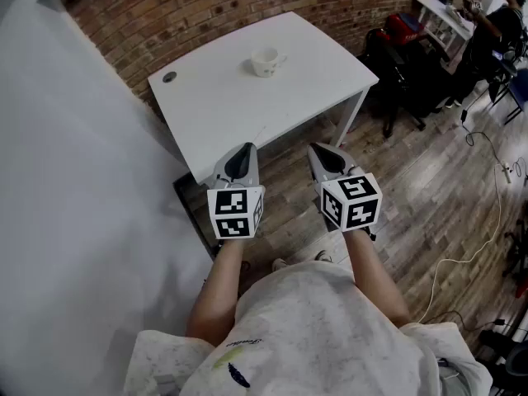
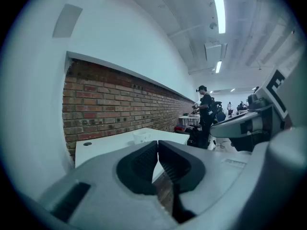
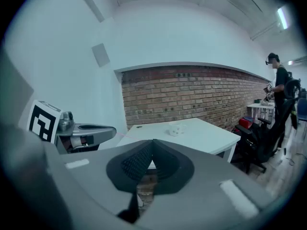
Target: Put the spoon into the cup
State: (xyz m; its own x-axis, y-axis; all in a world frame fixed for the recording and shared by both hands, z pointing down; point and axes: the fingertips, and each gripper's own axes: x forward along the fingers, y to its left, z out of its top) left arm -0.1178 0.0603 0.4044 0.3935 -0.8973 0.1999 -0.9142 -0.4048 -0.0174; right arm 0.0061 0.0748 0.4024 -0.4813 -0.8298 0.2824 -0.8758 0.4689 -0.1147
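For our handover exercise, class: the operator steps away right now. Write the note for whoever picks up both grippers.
Left gripper: jaws together, empty, held short of the white table.
Right gripper: jaws together, empty, beside the left one.
Cup: upright on the table's far part, untouched.
Spoon: not clearly visible in any view; find it first.
Done: nothing yet.
Left: pick up the spoon and put it into the cup.

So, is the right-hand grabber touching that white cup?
Apart. The head view shows the right gripper, jaws together, held short of the table, while the cup stands well back on the tabletop, bare surface between them.
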